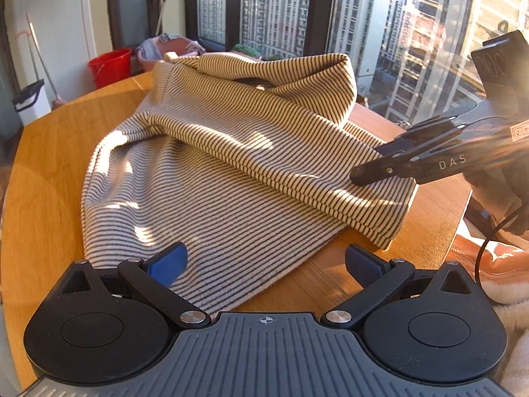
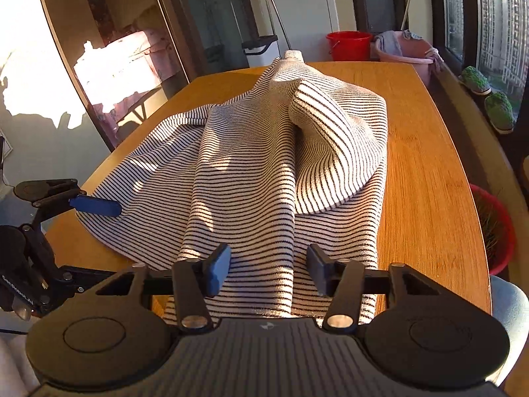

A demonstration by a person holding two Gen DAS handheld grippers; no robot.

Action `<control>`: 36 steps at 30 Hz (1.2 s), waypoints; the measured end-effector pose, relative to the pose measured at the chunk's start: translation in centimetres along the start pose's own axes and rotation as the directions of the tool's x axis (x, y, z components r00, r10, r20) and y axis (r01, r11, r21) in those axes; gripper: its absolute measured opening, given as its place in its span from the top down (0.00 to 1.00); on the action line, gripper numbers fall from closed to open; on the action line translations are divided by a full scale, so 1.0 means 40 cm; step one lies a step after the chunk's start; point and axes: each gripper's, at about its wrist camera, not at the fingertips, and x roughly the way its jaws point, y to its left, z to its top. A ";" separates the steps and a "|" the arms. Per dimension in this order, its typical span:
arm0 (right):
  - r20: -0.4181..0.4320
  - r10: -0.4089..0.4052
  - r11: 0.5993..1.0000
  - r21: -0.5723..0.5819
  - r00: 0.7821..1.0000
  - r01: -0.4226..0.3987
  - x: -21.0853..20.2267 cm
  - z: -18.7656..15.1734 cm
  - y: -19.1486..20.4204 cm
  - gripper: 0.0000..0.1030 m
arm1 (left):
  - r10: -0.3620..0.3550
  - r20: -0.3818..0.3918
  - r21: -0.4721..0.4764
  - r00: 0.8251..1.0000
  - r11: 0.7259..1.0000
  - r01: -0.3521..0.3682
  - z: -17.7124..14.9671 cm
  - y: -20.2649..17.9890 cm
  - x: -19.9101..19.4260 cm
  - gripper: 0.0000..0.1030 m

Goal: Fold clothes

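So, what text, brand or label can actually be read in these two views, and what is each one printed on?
"DAS" - white letters on the arm of the right gripper, left wrist view.
"GenRobot.AI" - white print, read with difficulty, on the body of the left gripper, right wrist view.
Small red-bordered label on the right gripper's body: too blurred to read.

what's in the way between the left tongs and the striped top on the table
Nothing visible. The left tongs stand open right over the near hem of the cream, dark-striped knit top on the round wooden table. The right tongs straddle a fold at its other corner.
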 end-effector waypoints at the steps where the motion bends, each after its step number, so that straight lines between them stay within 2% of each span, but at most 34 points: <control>1: 0.001 0.013 1.000 -0.004 1.000 -0.013 -0.001 0.003 0.005 0.88 | 0.013 0.020 0.029 1.000 0.999 -0.014 0.008 -0.005 -0.003 0.00; 3: 0.036 0.021 0.999 -0.029 0.999 -0.020 -0.013 0.022 0.027 0.94 | 0.018 0.057 0.062 0.998 0.998 -0.022 0.029 -0.005 -0.011 0.00; 6: 0.125 0.107 0.994 -0.025 0.986 -0.104 -0.051 0.094 0.061 0.95 | 0.005 0.095 0.068 0.995 0.998 -0.012 0.061 0.014 -0.015 0.00; 8: 0.184 0.183 0.983 -0.047 0.966 -0.177 -0.066 0.165 0.106 0.95 | -0.008 0.077 0.101 0.997 0.995 0.000 0.070 0.007 0.000 0.00; 10: 0.235 0.301 0.951 -0.139 0.924 -0.275 -0.073 0.257 0.185 0.95 | -0.003 0.053 0.128 0.999 0.992 -0.004 0.070 0.001 0.012 0.00; 12: 0.218 0.398 0.908 -0.234 0.891 -0.348 -0.062 0.324 0.246 0.94 | 0.016 0.033 0.139 0.999 0.990 -0.020 0.063 0.014 0.005 0.00; 13: 0.209 0.435 0.885 -0.277 0.876 -0.374 -0.057 0.355 0.272 0.89 | 0.033 0.032 0.140 0.999 0.990 -0.037 0.060 0.029 -0.009 0.00; 14: 0.212 0.431 0.881 -0.307 0.877 -0.359 -0.056 0.373 0.283 0.86 | 0.048 0.038 0.141 0.998 0.989 -0.053 0.060 0.047 -0.031 0.00; 16: 0.269 0.371 0.890 -0.375 0.889 -0.258 -0.070 0.406 0.283 0.72 | 0.044 0.050 0.137 0.998 0.989 -0.051 0.065 0.081 -0.082 0.00; 17: 0.305 0.323 0.906 -0.374 0.896 -0.199 -0.075 0.417 0.263 0.70 | 0.024 0.065 0.135 0.998 0.990 -0.033 0.072 0.098 -0.117 0.00; 20: 0.378 0.136 0.956 -0.293 0.916 -0.021 -0.064 0.445 0.176 0.67 | 0.033 0.131 0.162 0.991 0.985 -0.054 0.107 0.123 -0.188 0.00; 21: 0.393 0.046 0.963 -0.261 0.919 0.063 -0.047 0.445 0.142 0.64 | 0.048 0.155 0.168 0.987 0.983 -0.074 0.122 0.132 -0.206 0.00; 23: 0.388 -0.096 0.961 -0.204 0.917 0.187 -0.003 0.442 0.078 0.56 | 0.143 0.213 0.156 0.967 0.972 -0.178 0.168 0.158 -0.208 0.00; 24: 0.363 -0.129 0.962 -0.179 0.923 0.206 0.022 0.442 0.054 0.54 | 0.190 0.226 0.129 0.955 0.966 -0.223 0.195 0.175 -0.196 0.00; 26: 0.308 -0.153 0.971 -0.131 0.939 0.201 0.079 0.448 0.022 0.54 | 0.279 0.232 0.075 0.932 0.950 -0.303 0.251 0.209 -0.143 0.00; 27: 0.287 -0.152 0.973 -0.127 0.946 0.194 0.108 0.453 0.020 0.53 | 0.306 0.222 0.059 0.926 0.944 -0.326 0.278 0.226 -0.106 0.00; 29: 0.249 -0.158 0.970 -0.141 0.956 0.197 0.175 0.459 0.027 0.49 | 0.316 0.186 0.044 0.930 0.943 -0.329 0.322 0.267 -0.024 0.00; 31: 0.185 -0.159 0.964 -0.182 0.970 0.193 0.261 0.454 0.055 0.47 | 0.308 0.119 0.020 0.944 0.950 -0.312 0.347 0.319 0.065 0.00; 33: 0.093 -0.164 0.950 -0.253 0.982 0.182 0.341 0.436 0.082 0.47 | 0.302 0.059 -0.010 0.952 0.953 -0.302 0.354 0.367 0.141 0.00; 35: 0.040 -0.213 0.887 -0.411 0.976 0.210 0.384 0.391 0.106 0.48 | 0.279 0.027 -0.037 0.960 0.960 -0.278 0.337 0.399 0.180 0.00; 36: 0.039 -0.235 0.844 -0.487 0.971 0.224 0.387 0.372 0.105 0.62 | 0.260 0.017 -0.045 0.965 0.965 -0.259 0.330 0.412 0.194 0.00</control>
